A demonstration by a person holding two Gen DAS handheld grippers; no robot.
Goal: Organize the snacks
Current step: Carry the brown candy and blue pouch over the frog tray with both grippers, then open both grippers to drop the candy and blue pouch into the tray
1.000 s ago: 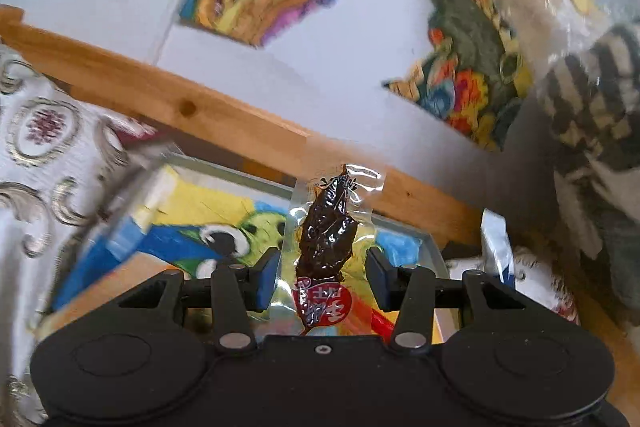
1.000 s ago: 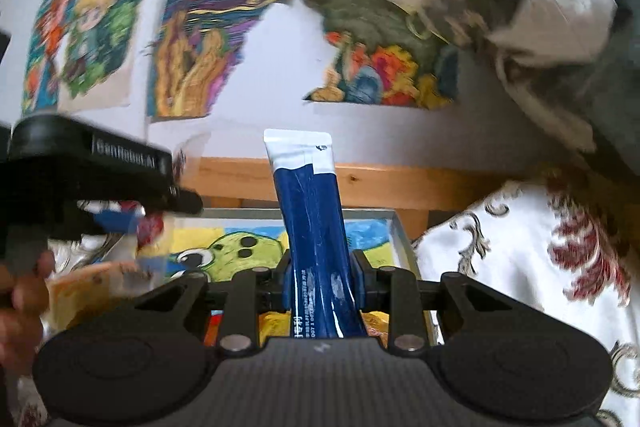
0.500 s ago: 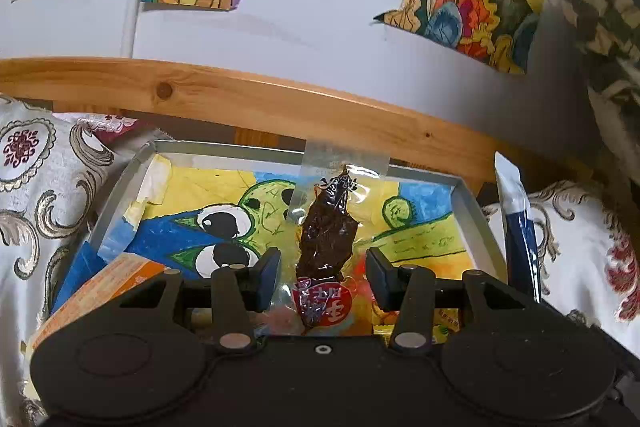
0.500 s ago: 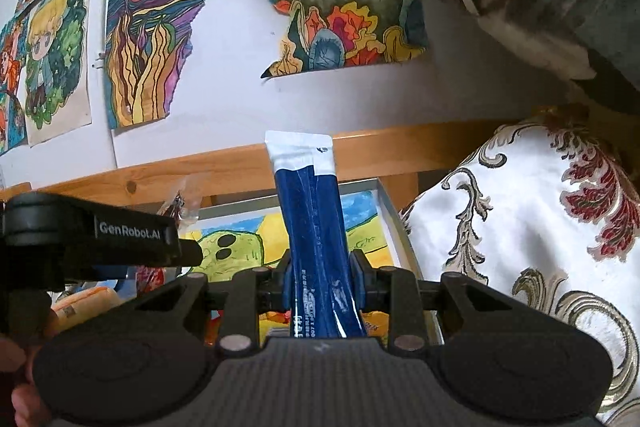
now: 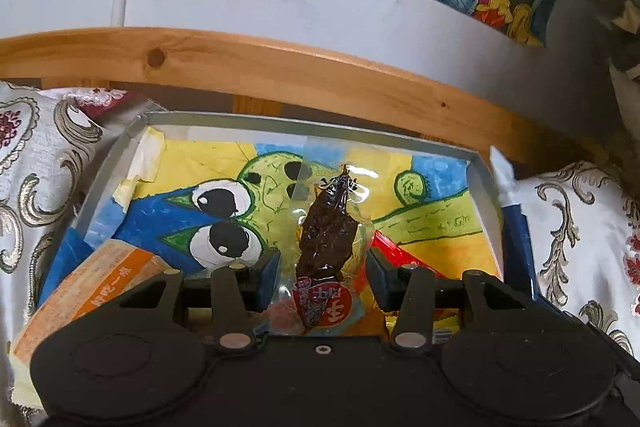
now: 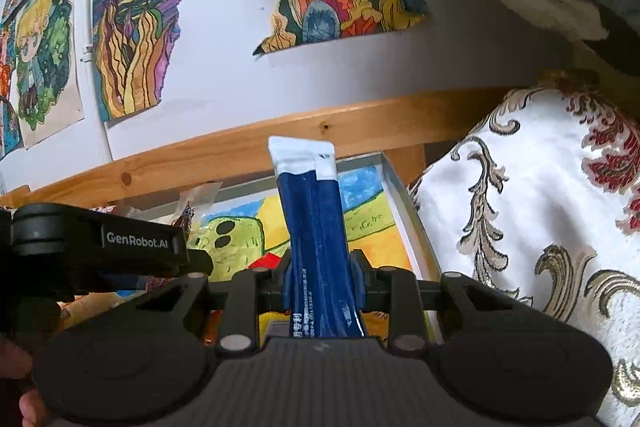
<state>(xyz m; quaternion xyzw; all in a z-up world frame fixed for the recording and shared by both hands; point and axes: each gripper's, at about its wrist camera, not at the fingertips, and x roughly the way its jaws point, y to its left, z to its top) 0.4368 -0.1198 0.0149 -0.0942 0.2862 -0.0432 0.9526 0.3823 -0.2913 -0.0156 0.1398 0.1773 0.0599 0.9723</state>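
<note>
Placement step: right gripper (image 6: 322, 277) clamps the blue sachet (image 6: 316, 227) above the tray (image 6: 404, 203); left gripper (image 5: 322, 275) stands open around the clear packet (image 5: 328, 239). Next: lower, release

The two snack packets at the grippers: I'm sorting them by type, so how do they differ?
The blue stick packet is opaque with a white sealed top; the clear packet shows a dark brown snack above a red label. The right gripper has its jaws pressed on the blue stick packet, while the left gripper has gaps either side of the clear packet. Both point up over the tray.
</note>
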